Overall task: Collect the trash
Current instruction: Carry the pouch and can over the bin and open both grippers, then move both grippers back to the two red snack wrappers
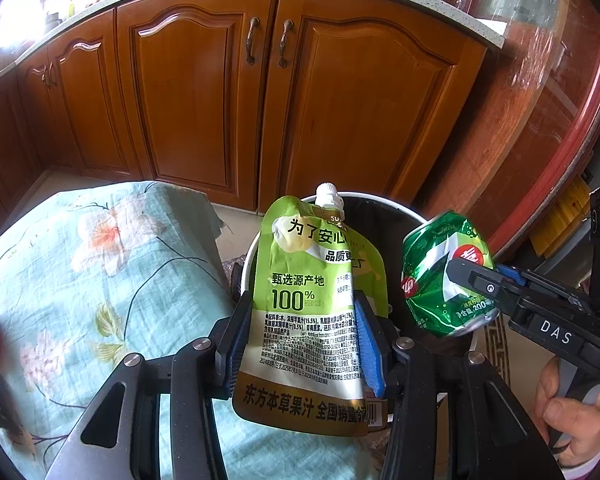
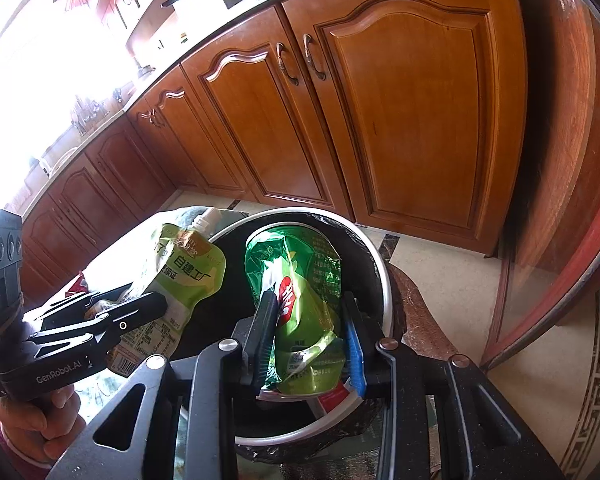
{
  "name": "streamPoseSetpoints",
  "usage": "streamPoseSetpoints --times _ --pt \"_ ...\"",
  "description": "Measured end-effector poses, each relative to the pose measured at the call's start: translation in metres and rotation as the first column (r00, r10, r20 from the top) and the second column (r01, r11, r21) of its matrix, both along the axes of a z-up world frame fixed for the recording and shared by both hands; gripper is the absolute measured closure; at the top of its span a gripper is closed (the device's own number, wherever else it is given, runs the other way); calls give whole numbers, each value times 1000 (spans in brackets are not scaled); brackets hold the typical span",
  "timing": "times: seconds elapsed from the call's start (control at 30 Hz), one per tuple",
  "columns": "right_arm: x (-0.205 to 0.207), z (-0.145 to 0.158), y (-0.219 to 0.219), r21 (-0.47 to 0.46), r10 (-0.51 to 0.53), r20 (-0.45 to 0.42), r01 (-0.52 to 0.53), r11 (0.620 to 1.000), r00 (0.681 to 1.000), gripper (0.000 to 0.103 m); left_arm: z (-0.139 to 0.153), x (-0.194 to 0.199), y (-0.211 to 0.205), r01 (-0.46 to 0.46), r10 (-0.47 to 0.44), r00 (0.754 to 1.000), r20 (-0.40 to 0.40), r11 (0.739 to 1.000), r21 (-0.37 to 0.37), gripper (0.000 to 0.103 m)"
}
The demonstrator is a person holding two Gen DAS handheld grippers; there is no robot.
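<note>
— While both loads hang over the trash bin (image 2: 374, 268), which sits nearer its mouth?
— I hold the crushed can (image 2: 300, 300) clamped in my right gripper (image 2: 310, 344), directly above the bin; my left gripper (image 1: 300, 344) pinches the juice pouch (image 1: 312, 304), spout up, beside the bin's rim.

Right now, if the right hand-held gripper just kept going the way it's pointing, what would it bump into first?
Probably the trash bin. The right hand-held gripper is clamped on the crushed green can and points down over the bin's black-lined opening, so the can would likely go inside first, though depth is hard to judge.
</note>
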State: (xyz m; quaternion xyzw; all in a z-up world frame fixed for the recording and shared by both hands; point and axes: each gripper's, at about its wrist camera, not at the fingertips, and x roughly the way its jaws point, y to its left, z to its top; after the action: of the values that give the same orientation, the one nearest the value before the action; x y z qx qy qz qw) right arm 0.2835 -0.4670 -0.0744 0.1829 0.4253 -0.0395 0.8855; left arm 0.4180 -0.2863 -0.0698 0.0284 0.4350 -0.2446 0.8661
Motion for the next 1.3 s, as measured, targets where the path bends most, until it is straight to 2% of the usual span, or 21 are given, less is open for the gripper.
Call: streamPoseSetpoints --times 0.23,0.3,0.33,0.4,0.57,0.67,0.73,0.8,1.1,1.3 --pt "5 -5 -3 8 -5 -14 5 1000 1000 67 -1 -2 -4 3 -3 1000 -8 1000 -2 55" --pt "5 -5 -5 21 -8 -10 8 1000 1000 65 0 -3 0 -1 1 1000 -19 1000 -21 52" --pt "3 -4 -6 27 -11 -4 11 1000 1000 60 0 -3 3 -6 5 1000 -20 999 -31 51" --pt "1 -3 -6 31 -18 5 17 999 1000 59 2 -6 10 -18 17 1000 -17 999 -51 48" --pt "-11 3 -1 57 -23 38 21 998 999 56 4 -20 36 -38 37 999 -16 994 -104 48" --pt "-20 7 5 89 -23 70 17 996 997 38 5 -35 56 -64 62 998 -19 990 -129 45" --pt "-26 10 14 114 -15 94 4 994 996 17 4 -46 71 -88 86 996 -21 986 -141 44" --pt "-32 11 26 135 5 121 -22 991 993 7 4 -57 88 -114 111 993 -29 983 -145 44" --pt "-38 8 91 170 110 127 -131 977 986 7 6 -106 167 -246 246 969 -22 957 -152 42" --pt "-32 4 132 188 182 124 -203 961 976 7 8 -130 221 -348 346 937 -42 922 -172 42"
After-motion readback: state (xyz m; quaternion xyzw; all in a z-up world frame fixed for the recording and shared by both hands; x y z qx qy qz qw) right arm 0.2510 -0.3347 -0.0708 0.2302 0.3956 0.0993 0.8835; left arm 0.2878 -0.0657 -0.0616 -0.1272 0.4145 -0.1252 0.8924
